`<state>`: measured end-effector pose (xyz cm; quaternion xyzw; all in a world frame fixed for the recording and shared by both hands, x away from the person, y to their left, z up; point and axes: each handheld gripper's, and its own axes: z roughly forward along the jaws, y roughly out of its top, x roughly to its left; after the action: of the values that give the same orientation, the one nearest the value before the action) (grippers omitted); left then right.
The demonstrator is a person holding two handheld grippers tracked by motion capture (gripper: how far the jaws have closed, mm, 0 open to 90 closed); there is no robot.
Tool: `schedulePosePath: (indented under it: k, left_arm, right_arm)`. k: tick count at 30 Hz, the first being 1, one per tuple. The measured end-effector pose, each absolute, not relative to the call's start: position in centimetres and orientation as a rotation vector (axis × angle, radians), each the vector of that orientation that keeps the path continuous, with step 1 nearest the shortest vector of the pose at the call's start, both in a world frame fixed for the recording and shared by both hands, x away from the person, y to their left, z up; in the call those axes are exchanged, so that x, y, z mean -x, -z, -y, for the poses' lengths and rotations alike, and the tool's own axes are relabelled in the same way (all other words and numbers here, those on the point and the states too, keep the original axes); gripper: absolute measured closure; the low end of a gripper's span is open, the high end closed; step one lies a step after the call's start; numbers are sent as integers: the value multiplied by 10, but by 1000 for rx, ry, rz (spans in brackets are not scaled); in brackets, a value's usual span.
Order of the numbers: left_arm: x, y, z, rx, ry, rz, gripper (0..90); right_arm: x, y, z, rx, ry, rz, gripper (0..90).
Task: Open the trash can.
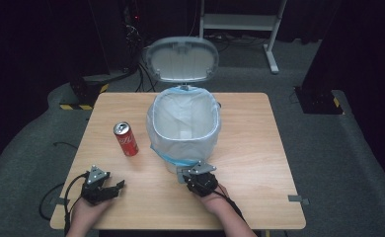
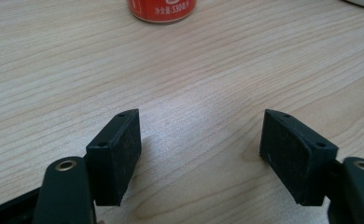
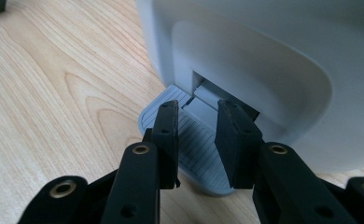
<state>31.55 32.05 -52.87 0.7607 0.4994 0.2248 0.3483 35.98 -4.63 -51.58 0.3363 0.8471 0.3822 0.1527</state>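
1. The wooden table point(image 1: 259, 163) is taking up the middle of the high view, and your forearms are coming in over its near edge.
2. The pedal bin point(image 1: 183, 131) is standing at the table's centre, its lid point(image 1: 181, 59) tipped up and back, a white liner with a blue edge folded over its rim.
3. The red drink can point(image 1: 126, 138) is standing upright just left of the bin, apart from it; in the left gripper view its base is showing at the top edge.
4. You are holding the right gripper point(image 3: 199, 140) at the bin's near foot, its jaws a narrow gap apart and sitting over the grey ribbed pedal point(image 3: 194, 140). I cannot tell whether they are pressing on it.
5. You are holding the left gripper point(image 2: 201, 149) low over bare table near the front left corner, pointing toward the can, with its jaws spread wide and nothing between them.
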Motion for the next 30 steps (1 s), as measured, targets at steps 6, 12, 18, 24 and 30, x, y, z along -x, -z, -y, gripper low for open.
schedulePosePath:
  k: [6, 12, 18, 24, 30]
  left_arm:
    - [-315, 529, -320, -1974, -583, -1292, 291]
    - [-315, 528, -321, -1989, -581, -1283, 291]
    - [-315, 528, -321, -1990, -582, -1284, 291]
    - [-314, 527, -321, -2004, -566, -1287, 286]
    - [-315, 515, -321, -1975, -608, -1306, 294]
  right_arm:
    - [-360, 516, 47, -955, -1099, -2434, 697]
    - [-360, 516, 47, -952, -1101, -2429, 697]
    - [-358, 517, 46, -948, -1099, -2420, 696]
    - [-358, 517, 46, -941, -1098, -2420, 695]
    - [-359, 516, 47, -939, -1100, -2426, 695]
